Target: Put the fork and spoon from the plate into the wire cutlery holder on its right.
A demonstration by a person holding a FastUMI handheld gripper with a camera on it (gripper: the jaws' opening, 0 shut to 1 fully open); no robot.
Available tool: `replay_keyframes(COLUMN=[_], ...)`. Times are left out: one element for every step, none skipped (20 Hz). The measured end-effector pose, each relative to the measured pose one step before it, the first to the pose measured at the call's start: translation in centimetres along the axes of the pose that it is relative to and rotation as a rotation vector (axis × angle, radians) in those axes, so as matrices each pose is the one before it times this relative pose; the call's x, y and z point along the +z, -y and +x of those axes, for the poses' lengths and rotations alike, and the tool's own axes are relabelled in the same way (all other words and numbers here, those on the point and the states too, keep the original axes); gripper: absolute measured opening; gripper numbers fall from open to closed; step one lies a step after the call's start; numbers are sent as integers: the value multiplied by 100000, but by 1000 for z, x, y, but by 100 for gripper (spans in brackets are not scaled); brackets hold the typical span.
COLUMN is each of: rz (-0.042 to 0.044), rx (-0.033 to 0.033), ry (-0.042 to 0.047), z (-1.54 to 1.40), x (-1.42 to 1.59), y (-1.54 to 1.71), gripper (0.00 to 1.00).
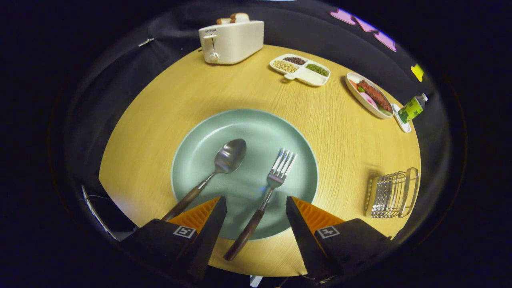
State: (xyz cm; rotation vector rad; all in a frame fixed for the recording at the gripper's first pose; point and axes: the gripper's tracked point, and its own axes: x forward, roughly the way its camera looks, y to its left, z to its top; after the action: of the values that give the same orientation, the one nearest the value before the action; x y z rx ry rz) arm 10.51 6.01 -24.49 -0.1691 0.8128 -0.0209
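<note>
A pale green plate (248,124) lies on the round wooden table, just ahead of my fingers. On it rest a steel spoon (229,157) and a steel fork (276,176), both with dark wooden handles that reach back over the near rim. My gripper (256,201) hangs open above the plate's near edge. The fork's handle runs through the gap between the fingers without touching them; the spoon's handle passes just outside the left finger. The wire cutlery holder (392,194) stands on the table to the right of the plate.
Beyond the plate stand a white toaster (230,42) with bread in it, a divided white dish of beans (301,70), and an oval dish of food (370,99) with a small green carton (412,109) beside it. The table's edge curves close behind the holder.
</note>
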Motion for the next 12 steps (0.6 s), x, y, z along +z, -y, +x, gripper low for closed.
replay_keyframes(rz=[1386, 724, 262, -39, 52, 286, -863, -407, 37, 158, -826, -579], rx=[-256, -659, -227, -62, 825, 1329, 411, 674, -312, 20, 386, 1421], ry=[-1511, -1110, -1357, -1583, -2449, -4421, 1223, -846, -2145, 1378, -875, 934], z=[337, 251, 273, 246, 224, 119, 148, 28, -155, -261, 459, -234], x=[-80, -41, -116, -190, -451, -756, 564, 135, -492, 358, -116, 182], y=[65, 180, 132, 106, -171, -291, -66, -76, 126, 181, 176, -54], gripper=[91, 87, 84, 74, 69, 57, 52, 49, 40, 32, 30, 23])
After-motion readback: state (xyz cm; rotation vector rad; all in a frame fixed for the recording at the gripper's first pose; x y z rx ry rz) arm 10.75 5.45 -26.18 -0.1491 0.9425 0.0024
